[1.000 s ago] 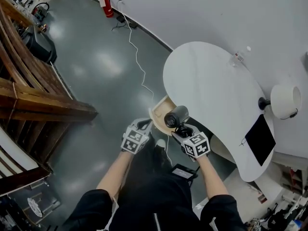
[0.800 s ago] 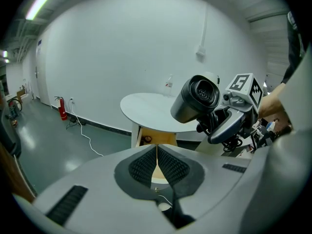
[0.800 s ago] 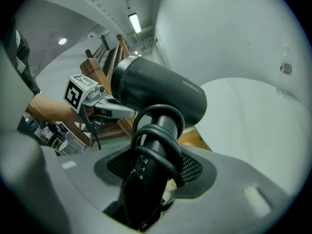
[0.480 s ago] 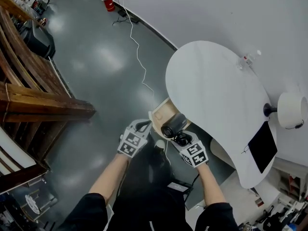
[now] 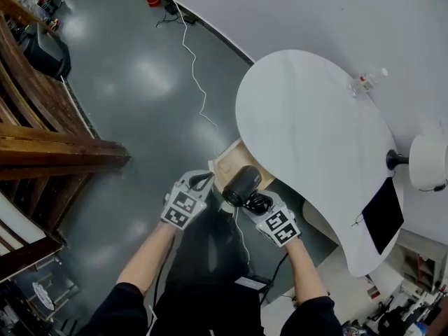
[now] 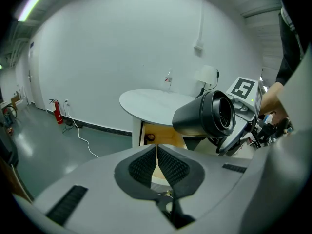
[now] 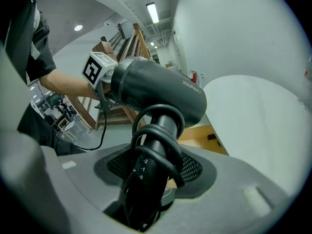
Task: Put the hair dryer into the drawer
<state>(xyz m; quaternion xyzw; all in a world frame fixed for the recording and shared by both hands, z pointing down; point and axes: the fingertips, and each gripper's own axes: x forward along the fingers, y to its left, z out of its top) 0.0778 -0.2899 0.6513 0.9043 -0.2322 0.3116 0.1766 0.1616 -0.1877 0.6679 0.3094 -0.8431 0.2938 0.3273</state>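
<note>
A black hair dryer (image 5: 241, 184) (image 7: 158, 94) (image 6: 204, 114), its cord wound round the handle, is held by the handle in my right gripper (image 5: 257, 203) (image 7: 158, 172). It hangs above the front of the open wooden drawer (image 5: 229, 161) (image 6: 163, 132) (image 7: 202, 133) under the white table (image 5: 308, 128). My left gripper (image 5: 198, 184) (image 6: 157, 165) is just left of the drawer, jaws closed with nothing between them.
On the table stand a white lamp (image 5: 427, 161), a black tablet (image 5: 381, 212) and a small bottle (image 5: 364, 82). A white cable (image 5: 192, 68) runs over the grey floor. Wooden stairs (image 5: 42, 138) rise at left. A small dark thing (image 6: 150, 137) lies inside the drawer.
The right gripper has carried the hair dryer left and lower, toward the drawer's front. The left gripper has shifted slightly left and stays closed.
</note>
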